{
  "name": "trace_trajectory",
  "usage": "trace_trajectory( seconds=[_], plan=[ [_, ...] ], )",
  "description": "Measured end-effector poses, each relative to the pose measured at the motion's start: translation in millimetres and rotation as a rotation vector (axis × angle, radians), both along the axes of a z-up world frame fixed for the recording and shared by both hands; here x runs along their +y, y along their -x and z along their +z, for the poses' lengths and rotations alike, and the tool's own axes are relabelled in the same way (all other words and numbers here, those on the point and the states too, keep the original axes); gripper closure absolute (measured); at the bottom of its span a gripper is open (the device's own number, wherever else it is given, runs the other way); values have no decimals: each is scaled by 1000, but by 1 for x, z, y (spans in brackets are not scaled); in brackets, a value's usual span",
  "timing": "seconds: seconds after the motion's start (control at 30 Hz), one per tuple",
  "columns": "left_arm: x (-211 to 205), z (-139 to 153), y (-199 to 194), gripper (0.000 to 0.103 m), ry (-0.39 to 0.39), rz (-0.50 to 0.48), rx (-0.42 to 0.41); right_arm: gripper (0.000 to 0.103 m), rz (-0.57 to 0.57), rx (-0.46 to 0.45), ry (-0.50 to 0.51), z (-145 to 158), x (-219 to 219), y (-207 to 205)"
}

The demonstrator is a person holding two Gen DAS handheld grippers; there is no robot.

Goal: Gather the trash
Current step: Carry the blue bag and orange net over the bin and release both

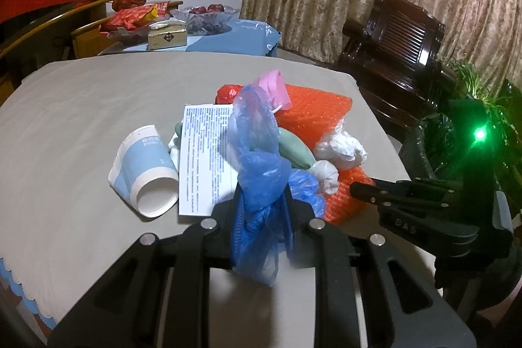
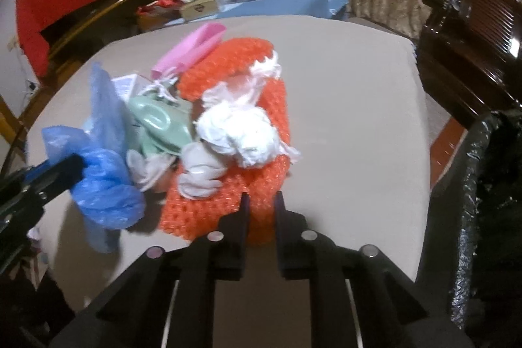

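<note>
Blue plastic film filled the left wrist view: the left gripper point(image 1: 261, 204) was clamped on a crumpled blue plastic bag point(image 1: 261, 185) at the near edge of the trash pile. A tipped paper cup point(image 1: 143, 175), a printed leaflet point(image 1: 205, 158) and orange bubble wrap point(image 1: 313, 116) lay on the beige tablecloth point(image 1: 81, 119).

In the right wrist view, the right gripper point(image 2: 261, 204) stood narrowly parted with nothing between its jaws, its tips at the bubble wrap's near edge. White crumpled tissue point(image 2: 241, 132) sat on top, and the black-lined bin point(image 2: 489, 185) waited beside the table. Collection looked barely begun; nearly everything remained.
</note>
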State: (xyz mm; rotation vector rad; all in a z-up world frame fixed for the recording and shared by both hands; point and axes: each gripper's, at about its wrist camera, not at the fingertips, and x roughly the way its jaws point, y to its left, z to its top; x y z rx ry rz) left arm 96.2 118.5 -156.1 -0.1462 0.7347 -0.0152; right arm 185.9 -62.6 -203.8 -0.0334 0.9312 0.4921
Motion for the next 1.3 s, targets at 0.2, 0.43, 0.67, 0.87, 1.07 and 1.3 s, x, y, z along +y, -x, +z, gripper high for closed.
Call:
trace_trajectory(
  seconds=[0.2,0.43,0.67,0.87,1.07,1.3],
  plan=[
    [-7,15,4,83,4,-13,-31,90,18,-68,-19,35,-7,17],
    [-18,35,9,83,13,-36,-69,90,-12,-142,-36,70,-22,30],
    [-29,51,13,83,23,-56,-103,90,-56,-191,-69,98,-46,45],
    [-41,68,18,83,31,-80,-143,90,-80,-226,-103,116,-67,61],
    [-59,86,19,83,38,-116,-182,90,-131,-266,-126,134,-97,71],
    [-92,91,7,83,60,-192,-184,90,-232,-306,-106,147,-145,78]
  ],
)
